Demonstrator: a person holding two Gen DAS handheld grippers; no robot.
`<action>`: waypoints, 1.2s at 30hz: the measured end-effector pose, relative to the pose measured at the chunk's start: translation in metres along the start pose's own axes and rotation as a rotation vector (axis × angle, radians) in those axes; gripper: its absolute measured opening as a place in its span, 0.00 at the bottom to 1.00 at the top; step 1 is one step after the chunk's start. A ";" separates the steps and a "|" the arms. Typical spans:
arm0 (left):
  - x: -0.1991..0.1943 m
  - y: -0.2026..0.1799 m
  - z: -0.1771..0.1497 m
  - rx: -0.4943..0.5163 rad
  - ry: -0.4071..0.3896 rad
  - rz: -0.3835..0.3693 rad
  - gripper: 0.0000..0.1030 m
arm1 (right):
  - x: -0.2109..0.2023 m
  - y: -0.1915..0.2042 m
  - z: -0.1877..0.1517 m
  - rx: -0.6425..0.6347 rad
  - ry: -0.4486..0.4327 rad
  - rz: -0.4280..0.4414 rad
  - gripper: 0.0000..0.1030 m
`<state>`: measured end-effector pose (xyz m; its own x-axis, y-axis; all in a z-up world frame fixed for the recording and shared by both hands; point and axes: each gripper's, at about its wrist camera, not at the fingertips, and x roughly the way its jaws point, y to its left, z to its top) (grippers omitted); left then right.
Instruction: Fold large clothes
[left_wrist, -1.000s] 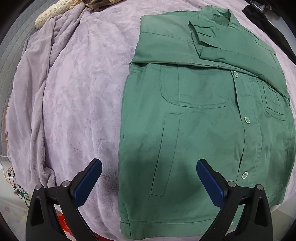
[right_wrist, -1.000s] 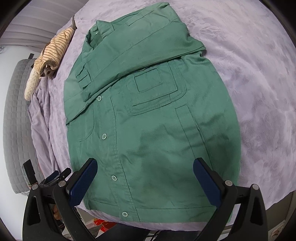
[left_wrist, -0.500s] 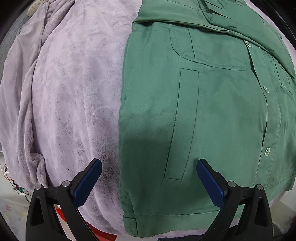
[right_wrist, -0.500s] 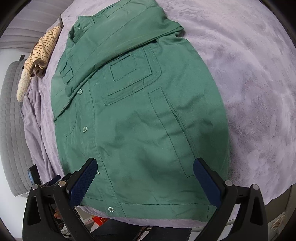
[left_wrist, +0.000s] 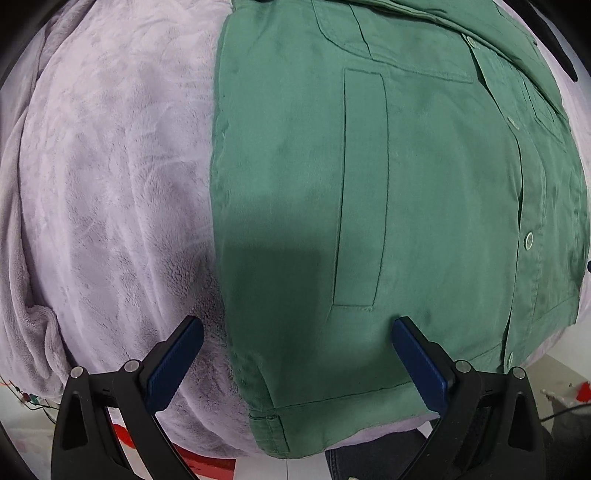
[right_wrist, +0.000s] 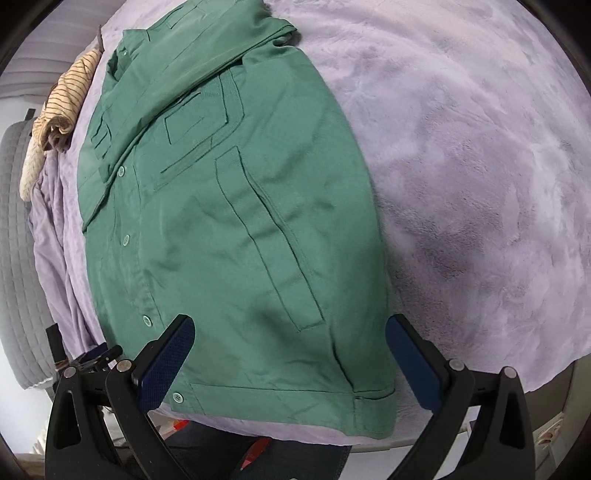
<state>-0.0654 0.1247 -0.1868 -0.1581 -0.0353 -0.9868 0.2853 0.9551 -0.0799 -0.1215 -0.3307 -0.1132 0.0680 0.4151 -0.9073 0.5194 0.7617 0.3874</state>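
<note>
Green button-front cotton jacket (left_wrist: 369, 206) lies flat, front up, on a lilac fleece blanket (left_wrist: 110, 184) covering the bed. Left tool (left_wrist: 295, 360) spread wide, empty, low over the jacket's near hem corner, one finger above blanket, other above fabric. Right tool (right_wrist: 288, 363) likewise agape, holding nothing, above the opposite hem corner. Farther off, sleeves folded across chest; striped beige cloth (right_wrist: 66, 107) beyond the collar.

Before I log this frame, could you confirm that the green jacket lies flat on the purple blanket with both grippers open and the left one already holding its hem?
Not quite: the left gripper holds nothing. In the left wrist view its jaws stand wide apart above the green jacket. The jacket does lie flat on the purple blanket, and the right gripper is open too.
</note>
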 end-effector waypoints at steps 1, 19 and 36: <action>0.003 0.001 -0.003 0.007 0.011 -0.012 0.99 | -0.001 -0.005 -0.002 -0.005 0.005 -0.007 1.00; 0.023 -0.036 -0.026 0.064 0.068 -0.096 0.99 | 0.030 -0.013 -0.031 -0.037 0.158 0.301 1.00; 0.005 -0.021 -0.023 -0.046 0.035 -0.220 0.10 | 0.037 -0.010 -0.032 0.018 0.167 0.325 0.10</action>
<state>-0.0938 0.1117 -0.1869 -0.2448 -0.2344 -0.9408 0.1968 0.9381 -0.2849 -0.1516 -0.3070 -0.1455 0.0926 0.7106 -0.6975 0.5087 0.5684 0.6466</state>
